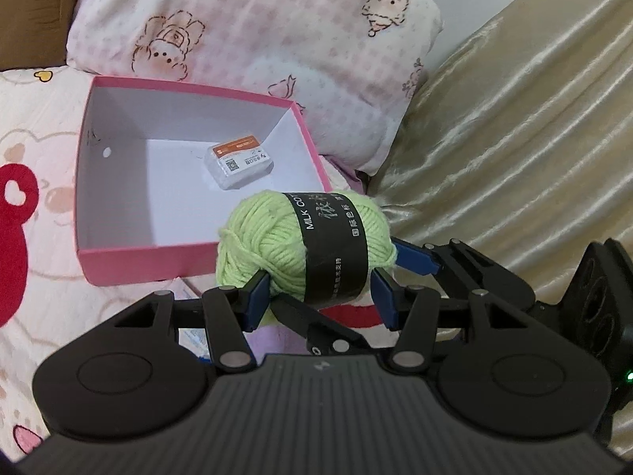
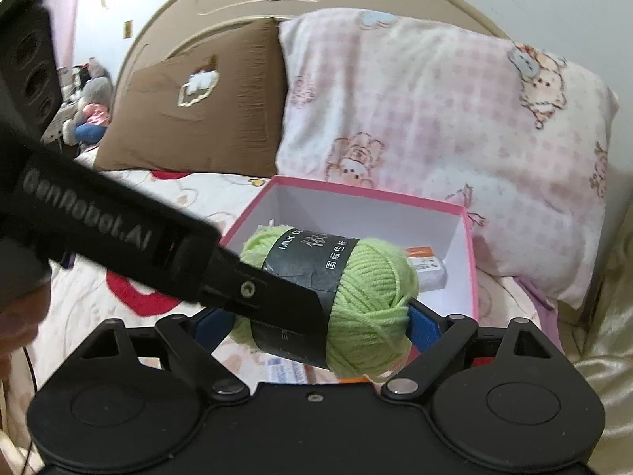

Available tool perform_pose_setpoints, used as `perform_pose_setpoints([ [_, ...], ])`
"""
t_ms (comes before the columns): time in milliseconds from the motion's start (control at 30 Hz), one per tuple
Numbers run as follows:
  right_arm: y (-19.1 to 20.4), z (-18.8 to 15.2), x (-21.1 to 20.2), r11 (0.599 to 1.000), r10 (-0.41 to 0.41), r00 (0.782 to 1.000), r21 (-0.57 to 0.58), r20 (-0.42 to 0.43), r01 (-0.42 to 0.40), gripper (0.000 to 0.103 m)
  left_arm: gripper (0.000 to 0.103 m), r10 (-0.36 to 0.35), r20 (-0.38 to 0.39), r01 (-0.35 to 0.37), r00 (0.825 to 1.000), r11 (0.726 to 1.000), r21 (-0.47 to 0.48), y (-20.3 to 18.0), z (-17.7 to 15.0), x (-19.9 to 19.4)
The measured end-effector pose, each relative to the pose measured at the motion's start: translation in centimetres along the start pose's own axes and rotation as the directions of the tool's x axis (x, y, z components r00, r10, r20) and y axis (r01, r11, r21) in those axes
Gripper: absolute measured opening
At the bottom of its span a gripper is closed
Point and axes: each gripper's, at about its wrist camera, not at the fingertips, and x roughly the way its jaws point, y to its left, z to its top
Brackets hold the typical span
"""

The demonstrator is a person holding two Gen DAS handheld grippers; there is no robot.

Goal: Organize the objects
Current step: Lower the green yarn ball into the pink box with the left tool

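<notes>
A light green yarn ball (image 1: 269, 237) with a black paper band is held in the air just in front of an open pink box (image 1: 130, 261) on the bed. Both grippers grip it: my left gripper (image 1: 320, 297) is shut on it from one side, and my right gripper (image 2: 316, 328) is shut on it too, with blue pads (image 2: 425, 328) pressed against the yarn (image 2: 368, 277). A small white packet with an orange label (image 1: 239, 160) lies inside the box (image 2: 472, 269). The left gripper's body (image 2: 118, 237) crosses the right wrist view.
A pink cartoon pillow (image 1: 257, 31) lies behind the box, a brown pillow (image 2: 198, 111) to its left. A shiny beige cover (image 1: 514, 138) lies to the right. The bedsheet (image 1: 35, 217) has red and pink cartoon prints. Some small packets (image 2: 285, 372) lie under the yarn.
</notes>
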Motion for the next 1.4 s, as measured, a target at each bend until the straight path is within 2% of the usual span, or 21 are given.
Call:
perform_pose_setpoints([
  [233,-2.4,2.7,1.6,0.999,0.024,0.999,0.045,-0.025,-0.023,0.09,0.052,0.052,-0.012,-0.052,0.999,0.999,0.006,-0.6,3.0,1.7],
  [367,-3.9,4.2,3.4,0.998,0.048,0.995,0.055,-0.088,-0.044,0.085,0.052,0.098,-0.023,-0.097,0.995,0.995,0.018,0.3,4.5,4.2],
  [500,-5.3,4.6,5.8,0.995,0.034,0.989,0.097,-0.141,-0.02,0.081,0.052,0.08,-0.055,-0.083,0.995,0.996,-0.045,2.2,5.5,7.2],
  [667,-5.9,4.1,9.0,0.999,-0.006,0.985,0.041,-0.175,0.013,0.077,0.052,0.09,-0.071,-0.097,0.993,0.991,-0.094,4.5,6.2,10.8],
  [767,-6.7,3.6,11.2,0.999,0.02,0.972,0.032,-0.235,-0.013,0.068,0.052,0.13,-0.087,-0.139,0.988,0.985,-0.104,5.7,6.3,12.7],
  [833,-7.1,3.3,12.5,0.999,0.029,0.962,0.024,-0.271,-0.024,0.064,0.052,0.12,-0.092,-0.131,0.988,0.983,-0.128,6.5,6.4,13.8],
  [967,-7.7,3.0,14.6,1.0,-0.002,0.951,-0.006,-0.309,0.0,0.064,0.052,0.089,-0.096,-0.107,0.991,0.973,-0.204,8.1,6.7,16.2],
  [1167,-8.3,3.2,17.5,0.996,-0.053,0.938,-0.082,-0.342,0.026,0.064,0.052,0.107,-0.098,-0.131,0.989,0.951,-0.281,9.0,7.4,18.6],
  [1300,-7.9,3.1,18.7,0.989,-0.066,0.937,-0.147,-0.343,0.016,0.064,0.052,0.146,-0.067,-0.159,0.987,0.944,-0.288,9.4,7.9,18.8],
  [1400,-7.3,2.9,19.2,0.981,-0.073,0.944,-0.194,-0.323,0.009,0.064,0.052,0.138,-0.045,-0.146,0.989,0.933,-0.329,10.2,7.8,18.3],
])
